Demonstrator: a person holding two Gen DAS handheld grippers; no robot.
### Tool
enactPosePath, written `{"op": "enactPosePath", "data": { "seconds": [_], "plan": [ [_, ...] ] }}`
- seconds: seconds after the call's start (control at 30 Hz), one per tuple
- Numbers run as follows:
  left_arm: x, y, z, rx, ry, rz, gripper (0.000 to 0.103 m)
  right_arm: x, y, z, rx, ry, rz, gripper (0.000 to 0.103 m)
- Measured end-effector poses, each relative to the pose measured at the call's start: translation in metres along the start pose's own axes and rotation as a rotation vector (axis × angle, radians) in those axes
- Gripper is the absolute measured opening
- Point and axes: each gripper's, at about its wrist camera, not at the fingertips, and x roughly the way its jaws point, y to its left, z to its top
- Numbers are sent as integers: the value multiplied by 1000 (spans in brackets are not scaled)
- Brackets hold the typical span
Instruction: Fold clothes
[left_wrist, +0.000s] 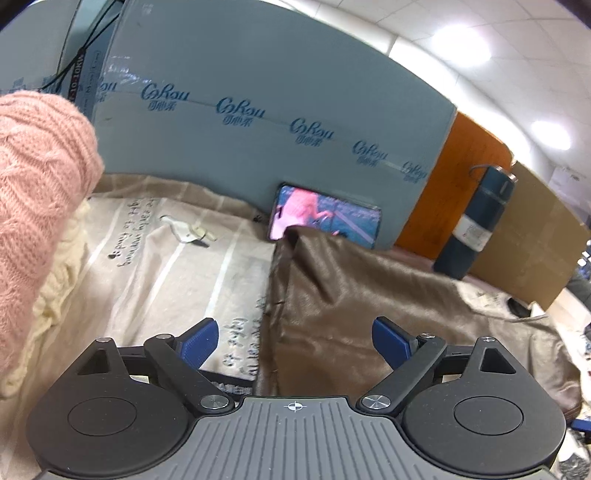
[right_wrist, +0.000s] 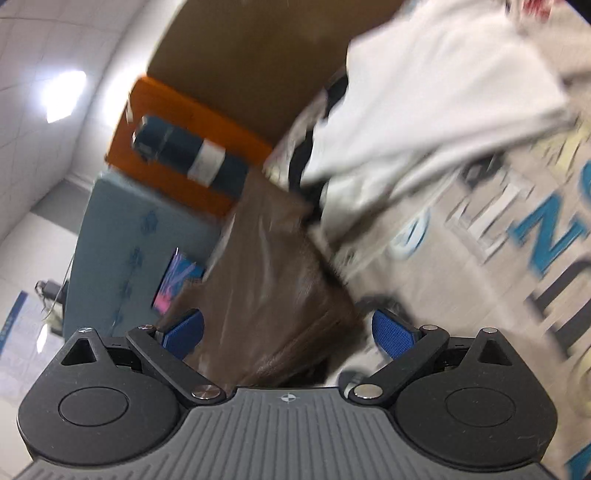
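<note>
A shiny brown garment (left_wrist: 354, 295) lies spread on the beige printed cloth (left_wrist: 147, 251) that covers the table. My left gripper (left_wrist: 295, 343) is open and empty just above the garment's left seam edge. In the blurred, tilted right wrist view the same brown garment (right_wrist: 269, 280) runs between the open blue fingers (right_wrist: 393, 336) of my right gripper (right_wrist: 288, 332), which holds nothing. A pile of white clothes (right_wrist: 424, 92) lies beyond it.
Pink knit (left_wrist: 40, 177) and cream knit (left_wrist: 55, 295) sweaters are stacked at the left. A lit phone (left_wrist: 325, 216) leans on a blue-grey panel (left_wrist: 258, 92). A dark blue bottle (left_wrist: 476, 221) stands by orange (left_wrist: 454, 177) and cardboard (left_wrist: 528, 243) boards.
</note>
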Motion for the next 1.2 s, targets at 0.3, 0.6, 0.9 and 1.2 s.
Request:
{"op": "enactPosePath", "data": {
  "seconds": [0.3,0.6,0.9,1.2],
  "plan": [
    [12,-3,-6,45,52,24,92,29,15,3,-6,-83,-16,93],
    [18,-6,-9,83,76,20,92,31,23,1,-53,-194,25,22],
    [22,-22,-17,173,98,-39,92,42,90,-1,-178,-188,305,20],
    [20,-22,-15,168,94,-60,92,122,158,-39,-269,51,430,19]
  ]
}}
